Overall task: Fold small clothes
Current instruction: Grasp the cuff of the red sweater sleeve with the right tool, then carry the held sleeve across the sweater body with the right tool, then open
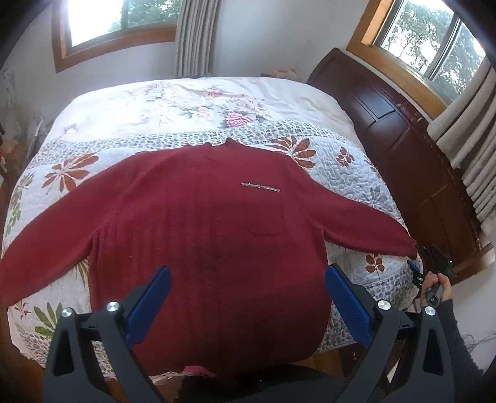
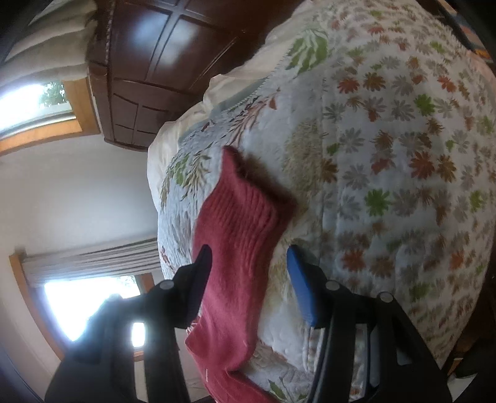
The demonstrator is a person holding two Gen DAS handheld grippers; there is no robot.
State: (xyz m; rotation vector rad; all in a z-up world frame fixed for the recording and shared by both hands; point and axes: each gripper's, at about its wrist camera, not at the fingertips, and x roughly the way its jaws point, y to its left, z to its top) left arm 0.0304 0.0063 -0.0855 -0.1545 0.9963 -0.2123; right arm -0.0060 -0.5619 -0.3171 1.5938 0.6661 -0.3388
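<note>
A dark wooden headboard [image 1: 403, 148] stands at 3 o'clock of the bed [image 1: 192, 102], windows behind. The dark-red sweater [image 1: 201, 210] lies flat on the floral quilt, sleeves spread, chest pocket showing. The left gripper [image 1: 248, 297] hovers open above its hem. The right gripper [image 2: 248, 279], open, straddles the sleeve cuff [image 2: 245, 210].

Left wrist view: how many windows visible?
2. One window at top left, beside a grey curtain; the other window at top right, above the dark wooden headboard. Both are cropped by the fisheye edge, so more may lie out of frame.
</note>
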